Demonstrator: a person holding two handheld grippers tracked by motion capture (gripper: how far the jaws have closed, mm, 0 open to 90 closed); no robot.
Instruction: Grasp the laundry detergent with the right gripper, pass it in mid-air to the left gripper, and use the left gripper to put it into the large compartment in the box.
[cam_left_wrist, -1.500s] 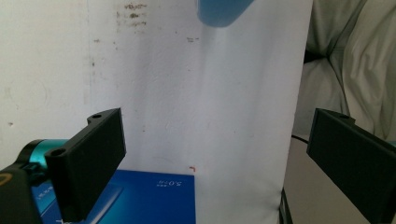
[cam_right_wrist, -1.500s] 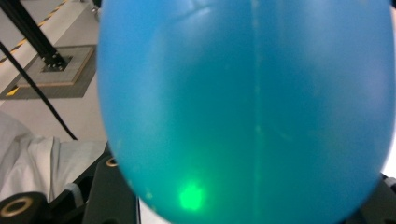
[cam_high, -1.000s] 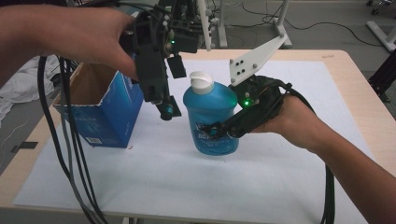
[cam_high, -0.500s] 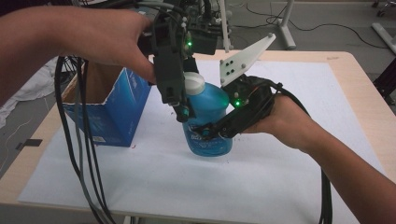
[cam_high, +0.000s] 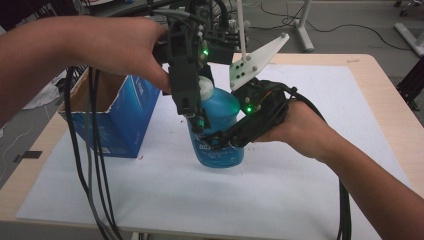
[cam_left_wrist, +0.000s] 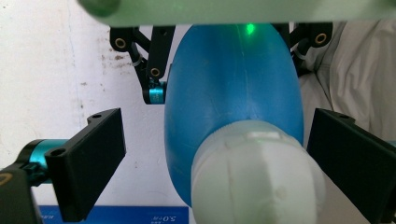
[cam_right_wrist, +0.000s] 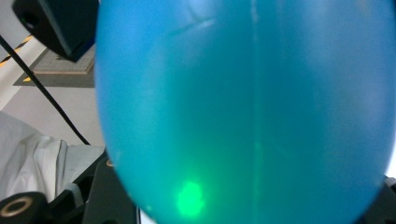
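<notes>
A person's two hands work over a tabletop (cam_high: 350, 100) covered with a white sheet (cam_high: 300, 200), each holding a black claw. The right claw (cam_high: 217, 142) comes in from the side and is clamped around the lower body of a blue bottle (cam_high: 220, 125), its jaws pressing the bottle's flanks just above the label; in the right gripper view the bottle's translucent blue wall (cam_right_wrist: 247, 107) sits hard against the camera, a green light spot glowing on it. The bottle stands upright on the sheet, its base touching it.

The left claw (cam_high: 197, 122) hangs nose-down directly over the bottle, its body covering much of the white cap (cam_high: 206, 89). In the left gripper view that claw (cam_left_wrist: 215, 158) is spread wide, one black jaw on either side of the cap (cam_left_wrist: 257, 182), with clear gaps between each jaw and the cap; neither jaw touches it. Beyond the cap, the bottle's blue shoulder (cam_left_wrist: 233, 88) drops away, and the right claw's linkage shows at both flanks of it.

Well off to the far side of the left claw, away from the right one, an open blue cardboard box (cam_high: 115, 120) stands on the sheet. Black cables (cam_high: 95, 165) trail down from the left claw past the box.
</notes>
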